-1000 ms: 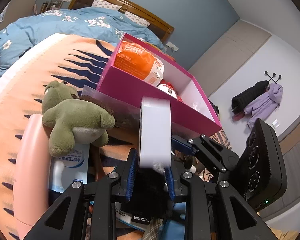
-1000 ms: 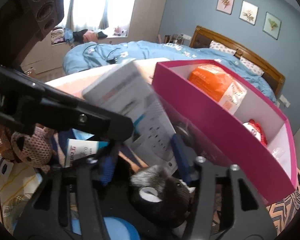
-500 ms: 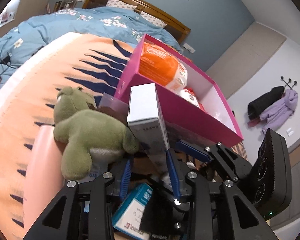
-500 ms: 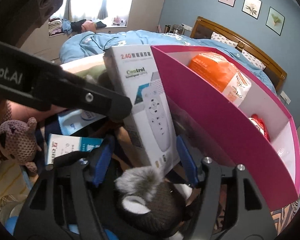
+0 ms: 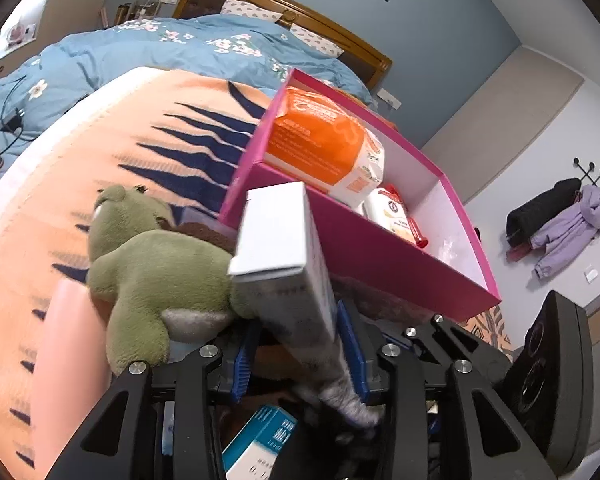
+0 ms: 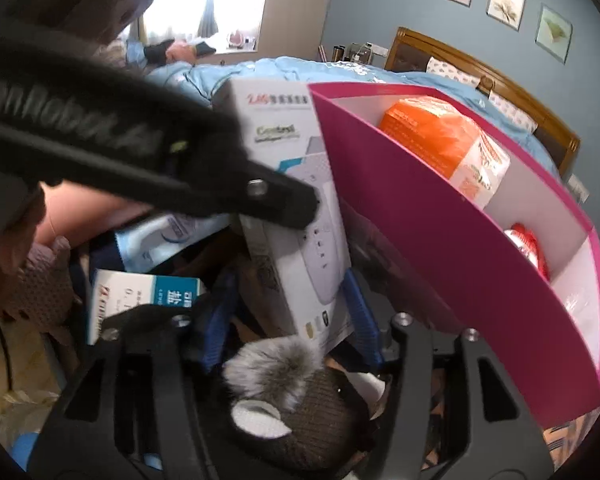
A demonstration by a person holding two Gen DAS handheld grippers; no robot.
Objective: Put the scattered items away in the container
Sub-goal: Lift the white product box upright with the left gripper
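Observation:
A white remote-control box [image 5: 284, 248] stands tilted between the blue pads of my left gripper [image 5: 296, 336], which is shut on it. Its top leans against the near wall of the pink container [image 5: 360, 252]. In the right wrist view the same white box [image 6: 296, 216] has its lower end between the fingers of my right gripper [image 6: 290, 304]. That gripper is open, with a gap on the left side. A left gripper finger [image 6: 280, 200] crosses the box's face. Inside the pink container [image 6: 420, 220] lie an orange pack [image 5: 316, 140] and a red-capped bottle [image 5: 392, 212].
A green plush [image 5: 156, 264] lies left of the box on a pink object [image 5: 68, 360]. A grey furry plush [image 6: 292, 400], a teal-and-white carton [image 6: 140, 296] and a brown knitted bear [image 6: 40, 288] sit below. Everything rests on an orange patterned cloth [image 5: 100, 152], with a blue bed [image 5: 140, 48] behind.
The white box has gone from upright in the left gripper to tilted, its top now against the pink wall. The left pads stand slightly wider apart. The right fingers have drawn in a little.

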